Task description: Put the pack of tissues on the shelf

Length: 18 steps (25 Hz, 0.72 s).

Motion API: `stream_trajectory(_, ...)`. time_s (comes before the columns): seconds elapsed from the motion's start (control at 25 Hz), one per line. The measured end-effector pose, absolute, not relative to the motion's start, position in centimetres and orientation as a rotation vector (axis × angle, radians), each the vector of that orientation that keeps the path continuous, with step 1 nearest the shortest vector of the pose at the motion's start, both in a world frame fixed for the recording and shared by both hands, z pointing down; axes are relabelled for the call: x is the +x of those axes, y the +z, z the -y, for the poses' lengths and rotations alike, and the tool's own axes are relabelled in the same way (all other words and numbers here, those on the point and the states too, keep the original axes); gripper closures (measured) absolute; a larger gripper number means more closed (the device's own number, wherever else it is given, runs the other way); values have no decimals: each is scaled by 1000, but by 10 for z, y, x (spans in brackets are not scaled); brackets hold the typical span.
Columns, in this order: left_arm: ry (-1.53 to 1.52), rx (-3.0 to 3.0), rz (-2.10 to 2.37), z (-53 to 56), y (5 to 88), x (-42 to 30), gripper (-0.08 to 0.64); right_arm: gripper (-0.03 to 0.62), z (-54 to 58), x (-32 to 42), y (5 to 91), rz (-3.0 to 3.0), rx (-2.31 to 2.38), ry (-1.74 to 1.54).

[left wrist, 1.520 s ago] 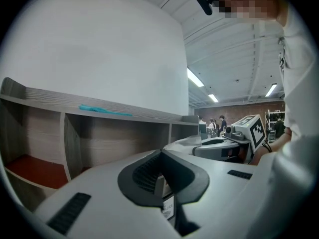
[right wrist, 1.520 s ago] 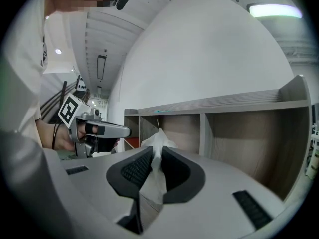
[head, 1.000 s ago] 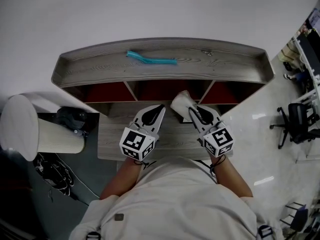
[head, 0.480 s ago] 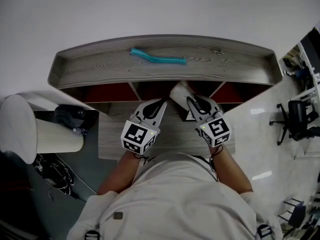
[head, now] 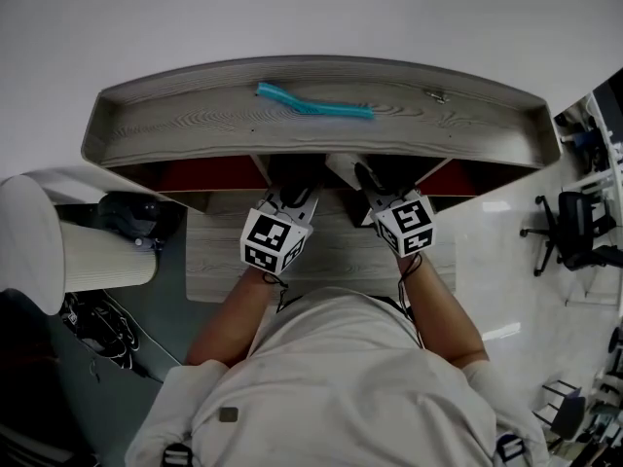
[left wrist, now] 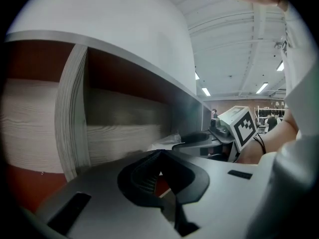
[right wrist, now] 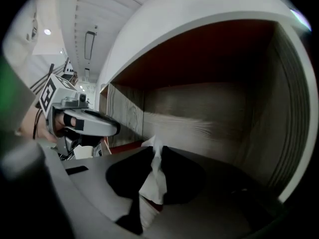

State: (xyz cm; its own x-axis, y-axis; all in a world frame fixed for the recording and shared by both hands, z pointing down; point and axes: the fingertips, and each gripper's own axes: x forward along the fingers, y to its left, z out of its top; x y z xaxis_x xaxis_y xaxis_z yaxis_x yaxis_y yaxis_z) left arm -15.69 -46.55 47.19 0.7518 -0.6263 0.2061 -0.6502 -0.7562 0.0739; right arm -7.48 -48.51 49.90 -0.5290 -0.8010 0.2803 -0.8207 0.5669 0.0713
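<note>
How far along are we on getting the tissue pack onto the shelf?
Done: the tissue pack is picked up, pinched in the right gripper.
In hand: that gripper reaches into the middle compartment of the shelf, pack not yet released. The left gripper is alongside, jaws together and empty.
Left: set the pack down inside, open the jaws and pull out.

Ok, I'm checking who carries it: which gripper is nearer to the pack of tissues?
Right. The right gripper is clamped on the pack of tissues under the shelf top; the left gripper is alongside, to its left, empty and not touching it.
</note>
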Motion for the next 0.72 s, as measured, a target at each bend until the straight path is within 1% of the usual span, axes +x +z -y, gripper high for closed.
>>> stream_trajectory(0.52, 248, 2772, 1034, 478, 483, -164, 545, 506, 510, -87, 522, 2471, 1335, 127)
stream_trajectory(0.6, 246, 2769, 1034, 477, 483, -165, 545, 494, 510, -87, 525, 2452, 1333, 129)
stream_trajectory(0.72, 253, 2764, 1037, 474, 486, -167, 545, 439, 511, -87, 528, 2427, 1341, 128)
